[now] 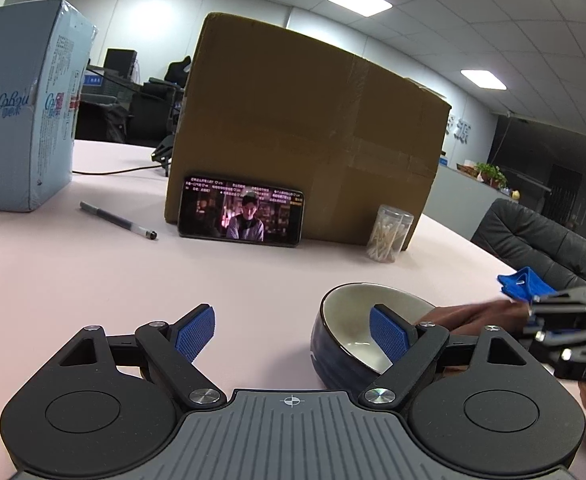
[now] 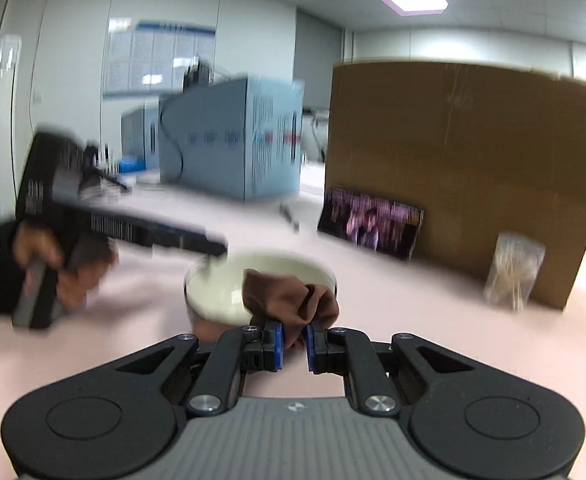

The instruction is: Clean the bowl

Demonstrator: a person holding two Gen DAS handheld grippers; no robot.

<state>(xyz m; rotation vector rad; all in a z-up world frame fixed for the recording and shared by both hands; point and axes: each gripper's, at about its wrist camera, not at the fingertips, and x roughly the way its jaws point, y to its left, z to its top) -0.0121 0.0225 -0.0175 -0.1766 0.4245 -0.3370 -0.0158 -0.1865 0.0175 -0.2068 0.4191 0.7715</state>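
A dark blue bowl (image 1: 349,340) with a cream inside sits on the pink table; it also shows in the blurred right wrist view (image 2: 221,292). My left gripper (image 1: 293,332) is open, its right finger over the bowl's inside and its left finger outside. My right gripper (image 2: 293,342) is shut on a brown cloth (image 2: 293,292) that reaches over the bowl's near rim. The brown cloth (image 1: 469,316) and the right gripper (image 1: 541,320) show at the bowl's right in the left wrist view. The left gripper (image 2: 213,246) shows at the bowl's far left rim.
A large cardboard box (image 1: 305,136) stands behind, with a phone (image 1: 241,216) playing video leaned on it and a jar of cotton swabs (image 1: 389,234) beside it. A pen (image 1: 117,220), a light blue package (image 1: 21,120) and a blue cloth (image 1: 525,284) lie around.
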